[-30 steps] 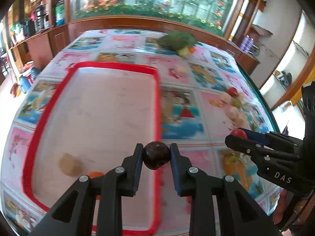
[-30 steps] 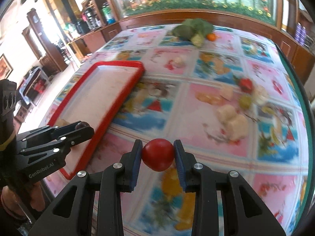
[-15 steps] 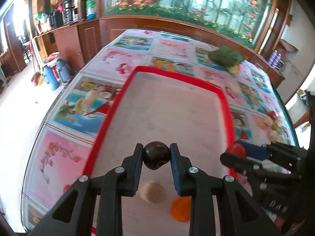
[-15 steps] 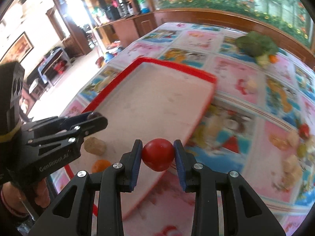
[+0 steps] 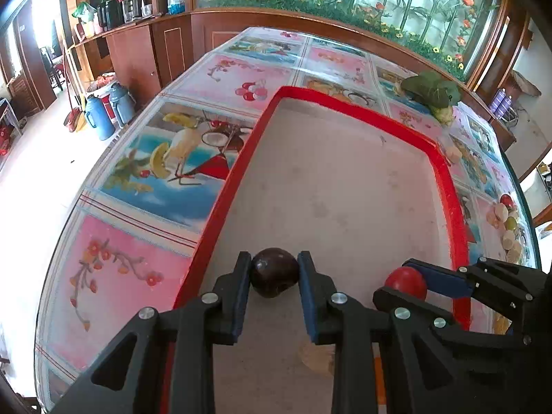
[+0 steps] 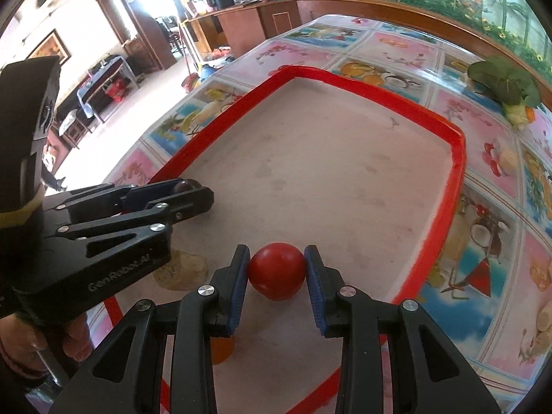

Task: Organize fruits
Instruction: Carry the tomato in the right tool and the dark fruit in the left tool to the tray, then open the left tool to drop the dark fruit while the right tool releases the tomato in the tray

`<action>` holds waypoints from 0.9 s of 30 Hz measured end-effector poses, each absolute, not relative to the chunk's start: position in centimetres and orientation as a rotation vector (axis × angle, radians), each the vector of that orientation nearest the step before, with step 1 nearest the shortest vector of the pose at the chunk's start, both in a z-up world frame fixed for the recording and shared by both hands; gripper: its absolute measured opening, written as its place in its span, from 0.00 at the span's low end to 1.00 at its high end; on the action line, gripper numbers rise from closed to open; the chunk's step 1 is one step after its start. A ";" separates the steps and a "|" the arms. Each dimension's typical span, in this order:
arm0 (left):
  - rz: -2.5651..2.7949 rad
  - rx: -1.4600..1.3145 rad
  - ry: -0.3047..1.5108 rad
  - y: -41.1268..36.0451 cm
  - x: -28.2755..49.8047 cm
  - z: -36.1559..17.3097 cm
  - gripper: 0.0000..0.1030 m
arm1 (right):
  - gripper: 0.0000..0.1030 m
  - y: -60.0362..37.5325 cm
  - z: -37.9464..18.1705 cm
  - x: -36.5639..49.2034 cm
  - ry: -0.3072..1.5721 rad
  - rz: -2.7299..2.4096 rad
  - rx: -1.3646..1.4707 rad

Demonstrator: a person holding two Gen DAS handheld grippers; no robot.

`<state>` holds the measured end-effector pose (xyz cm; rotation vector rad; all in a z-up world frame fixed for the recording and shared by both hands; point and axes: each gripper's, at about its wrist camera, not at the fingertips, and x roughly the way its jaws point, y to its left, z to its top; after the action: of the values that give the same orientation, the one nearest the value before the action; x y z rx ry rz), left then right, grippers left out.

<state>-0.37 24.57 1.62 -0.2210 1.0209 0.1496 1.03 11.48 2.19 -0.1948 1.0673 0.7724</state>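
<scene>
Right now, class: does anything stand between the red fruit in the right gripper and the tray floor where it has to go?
Nothing visible does. The red fruit, held by the right gripper, hangs over bare floor of the red tray. The beige piece and orange fruit lie off to its left.

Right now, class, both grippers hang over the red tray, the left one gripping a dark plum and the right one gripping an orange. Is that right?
Not quite. The right gripper grips a red tomato, not an orange, as the right wrist view shows. The left gripper does grip the dark plum, both over the red tray.
</scene>
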 end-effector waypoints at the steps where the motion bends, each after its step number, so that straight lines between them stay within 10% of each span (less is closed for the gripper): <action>1: 0.152 -0.220 1.022 24.6 -0.4 1.6 0.29 | 0.31 11.6 2.1 1.1 1.071 0.772 -0.196; 8: 0.167 -0.225 1.030 24.5 -0.5 1.4 0.32 | 0.33 11.8 1.8 1.1 1.082 0.765 -0.209; 13: 0.197 -0.211 1.033 24.2 -0.8 1.6 0.61 | 0.38 11.5 1.8 0.7 1.089 0.747 -0.223; 27: 0.253 -0.196 0.991 22.6 -2.7 3.4 0.84 | 0.49 8.4 3.9 -1.5 1.053 0.694 -0.243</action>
<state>-2.74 22.58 3.40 -0.1962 0.9906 0.2528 -1.50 8.44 3.88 -0.2432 1.0526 0.6935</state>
